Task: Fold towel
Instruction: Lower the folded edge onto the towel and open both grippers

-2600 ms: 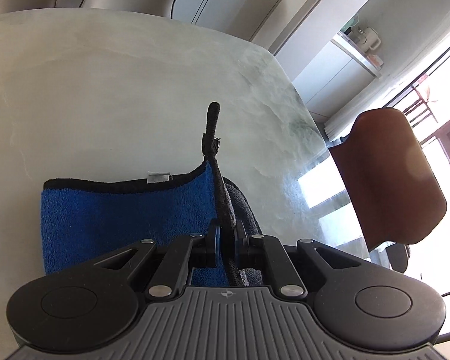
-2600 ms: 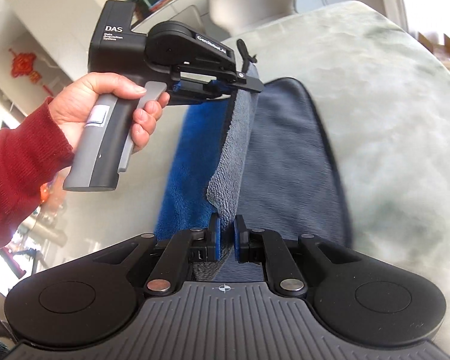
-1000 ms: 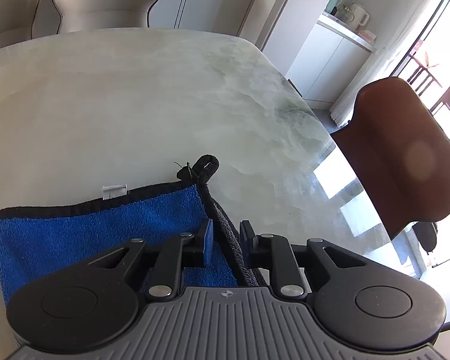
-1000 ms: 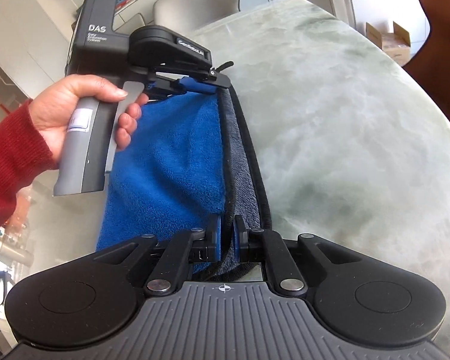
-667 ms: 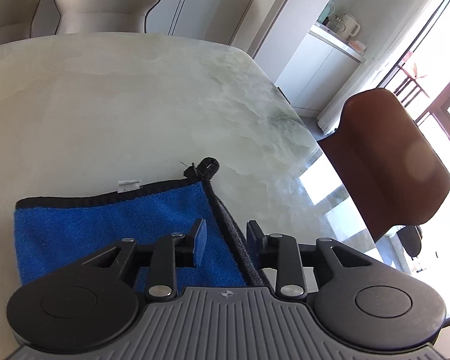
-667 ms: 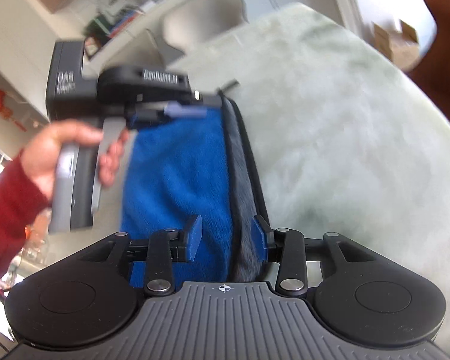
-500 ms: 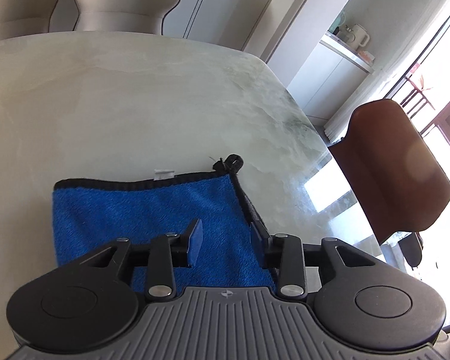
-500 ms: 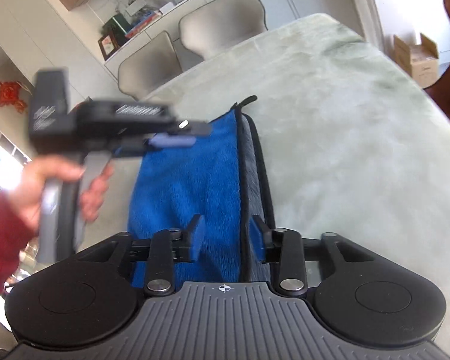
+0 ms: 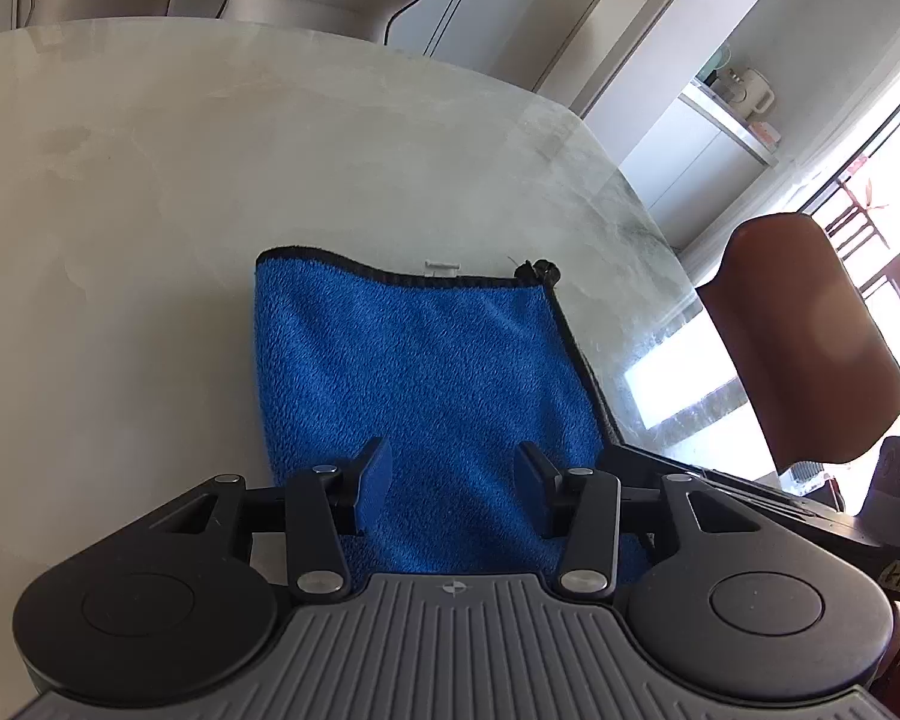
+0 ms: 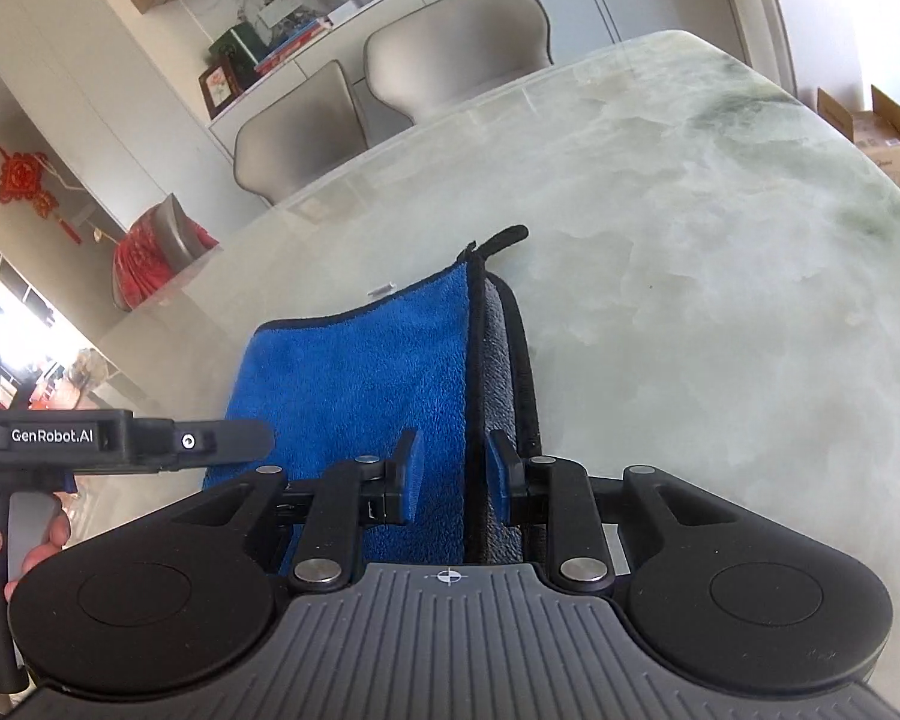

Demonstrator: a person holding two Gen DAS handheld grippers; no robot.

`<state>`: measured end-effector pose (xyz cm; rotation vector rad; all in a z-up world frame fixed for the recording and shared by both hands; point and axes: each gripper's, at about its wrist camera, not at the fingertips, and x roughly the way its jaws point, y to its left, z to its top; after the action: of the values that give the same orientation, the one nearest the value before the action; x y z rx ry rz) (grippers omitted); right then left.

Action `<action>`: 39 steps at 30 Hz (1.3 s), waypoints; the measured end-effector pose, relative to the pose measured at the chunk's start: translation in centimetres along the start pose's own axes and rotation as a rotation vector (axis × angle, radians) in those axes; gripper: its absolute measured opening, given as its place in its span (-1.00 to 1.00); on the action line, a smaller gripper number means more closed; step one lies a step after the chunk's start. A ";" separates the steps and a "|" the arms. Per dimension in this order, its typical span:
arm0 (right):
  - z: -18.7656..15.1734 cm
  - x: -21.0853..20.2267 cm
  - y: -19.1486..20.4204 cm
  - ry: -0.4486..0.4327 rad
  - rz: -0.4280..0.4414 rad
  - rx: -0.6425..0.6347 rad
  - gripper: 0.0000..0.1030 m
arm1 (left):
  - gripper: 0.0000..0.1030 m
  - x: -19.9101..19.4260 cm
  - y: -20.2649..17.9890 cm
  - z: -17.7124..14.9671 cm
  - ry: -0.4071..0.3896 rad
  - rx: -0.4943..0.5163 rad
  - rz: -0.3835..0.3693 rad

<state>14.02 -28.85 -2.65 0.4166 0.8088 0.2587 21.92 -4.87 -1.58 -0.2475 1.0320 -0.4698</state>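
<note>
Left wrist view: your left gripper (image 9: pixel 450 480) no longer pinches the towel (image 9: pixel 426 372). A second ago its fingers straddled the black-bound right edge; now its jaws have just been opening, they stand well apart, and nothing is between them. The towel lies flat on the marble table (image 9: pixel 180 180), blue face up, beyond and below the jaws, its hanging loop (image 9: pixel 540 270) at the far right corner.

Right wrist view: your right gripper (image 10: pixel 453 474) had the hem clamped a second ago; its jaws have just been closing after parting. A moderate gap remains, the blue pads clear of the cloth. The black hem and the grey underlayer (image 10: pixel 501 360) run away from between the jaws. Your left gripper (image 10: pixel 120 441) hangs at the towel's near left edge.
</note>
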 end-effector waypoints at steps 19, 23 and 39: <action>0.0 -2.1 -1.6 0.017 -0.039 0.038 -0.70 | 0.03 0.9 -1.5 -1.2 0.010 0.070 -0.003; -1.3 -3.2 -0.8 0.077 -0.051 0.007 -0.55 | 0.03 0.2 -1.5 -1.7 0.011 0.063 -0.002; -5.5 -6.9 2.3 0.151 -0.136 -0.060 -0.79 | 0.14 -2.2 -1.9 -5.8 0.045 0.113 0.008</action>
<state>5.15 -27.93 -0.56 0.2866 0.9713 0.1884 15.42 -5.35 -2.00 -0.1328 1.0465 -0.5265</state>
